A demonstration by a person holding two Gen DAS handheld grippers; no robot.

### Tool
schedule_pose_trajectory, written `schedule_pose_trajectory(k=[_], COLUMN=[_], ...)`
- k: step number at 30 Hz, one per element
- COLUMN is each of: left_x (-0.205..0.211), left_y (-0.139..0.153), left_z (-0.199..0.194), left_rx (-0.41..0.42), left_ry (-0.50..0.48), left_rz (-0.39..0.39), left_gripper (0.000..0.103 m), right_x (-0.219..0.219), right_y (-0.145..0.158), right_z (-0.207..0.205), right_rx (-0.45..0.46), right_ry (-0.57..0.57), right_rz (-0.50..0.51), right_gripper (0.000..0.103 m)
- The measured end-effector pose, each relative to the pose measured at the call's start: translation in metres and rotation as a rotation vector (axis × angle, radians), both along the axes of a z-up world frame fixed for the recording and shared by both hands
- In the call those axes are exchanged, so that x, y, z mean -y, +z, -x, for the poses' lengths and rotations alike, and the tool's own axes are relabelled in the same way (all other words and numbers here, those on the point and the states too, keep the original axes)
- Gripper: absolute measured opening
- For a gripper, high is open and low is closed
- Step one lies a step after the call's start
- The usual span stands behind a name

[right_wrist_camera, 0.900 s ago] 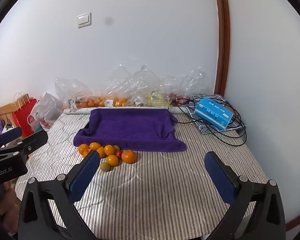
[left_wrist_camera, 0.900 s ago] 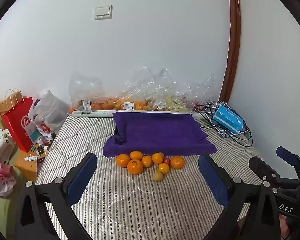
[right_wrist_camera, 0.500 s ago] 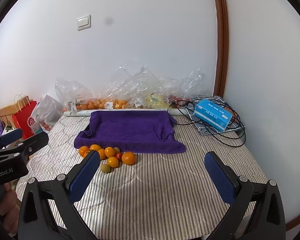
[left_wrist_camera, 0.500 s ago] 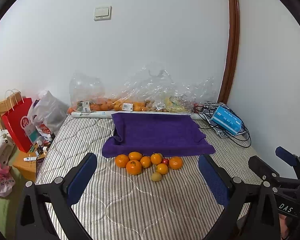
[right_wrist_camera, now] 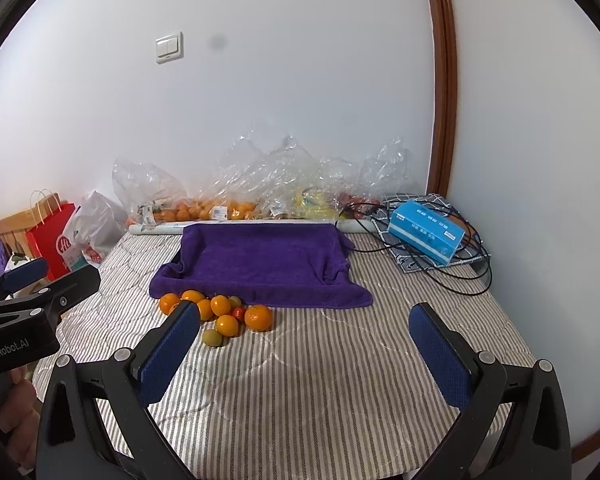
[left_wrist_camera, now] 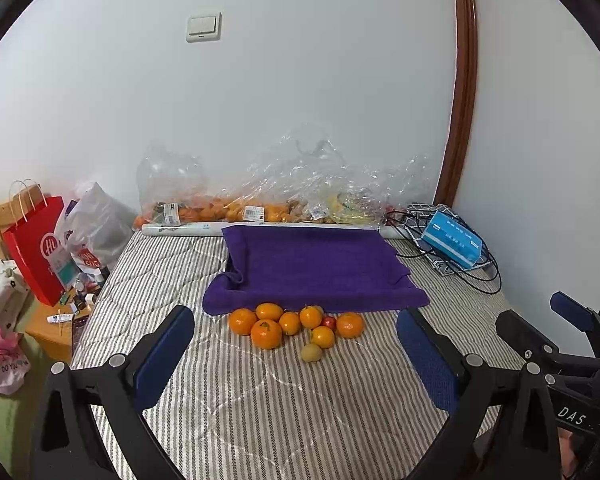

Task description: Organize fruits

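A: Fruits [left_wrist_camera: 296, 328] lay in a small heap on the striped quilt [left_wrist_camera: 260, 400], touching the near edge of the purple towel [left_wrist_camera: 312, 268]. What had changed over the last second?

B: Very little. In the left wrist view the heap had slid slightly up and away, so the left gripper [left_wrist_camera: 296, 364] had drawn back or tipped a touch. Nothing had been picked.

A: And going left to right?

B: A red paper bag [left_wrist_camera: 40, 248] stood at nine o'clock. The left gripper was spread wide and empty, the oranges at its twelve o'clock. The yellow-green fruit [left_wrist_camera: 311, 352] sat nearest, the small red one [left_wrist_camera: 329, 322] behind it. A blue box [left_wrist_camera: 452, 244] on cables lay at two o'clock.

A: The right gripper [right_wrist_camera: 304, 352]?

B: Also gaping wide, holding nothing; the heap lay at its eleven o'clock, partly behind its left finger.

A: So the task?

B: Not yet begun, I judged; the towel was bare.
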State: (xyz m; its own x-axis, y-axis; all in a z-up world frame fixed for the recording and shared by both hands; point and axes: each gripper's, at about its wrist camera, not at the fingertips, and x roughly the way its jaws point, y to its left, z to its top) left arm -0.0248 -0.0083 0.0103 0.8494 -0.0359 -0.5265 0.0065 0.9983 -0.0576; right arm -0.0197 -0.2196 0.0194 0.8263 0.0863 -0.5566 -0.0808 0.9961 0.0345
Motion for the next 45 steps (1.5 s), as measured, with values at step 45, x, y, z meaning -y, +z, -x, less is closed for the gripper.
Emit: schedule_pose_trajectory(k=[45], left_x=[-0.0083], left_y=[-0.0015], left_z=[-0.0074], left_rx=[-0.057], left_ry=[-0.011], left_rz=[0.043], left_gripper=[0.102], right_x=[-0.0034], right_y=[-0.0015], right_z=[0.0006], right_rx=[0.033], right_ry=[0.006], right_rz=[-0.032], right_gripper=[0.103])
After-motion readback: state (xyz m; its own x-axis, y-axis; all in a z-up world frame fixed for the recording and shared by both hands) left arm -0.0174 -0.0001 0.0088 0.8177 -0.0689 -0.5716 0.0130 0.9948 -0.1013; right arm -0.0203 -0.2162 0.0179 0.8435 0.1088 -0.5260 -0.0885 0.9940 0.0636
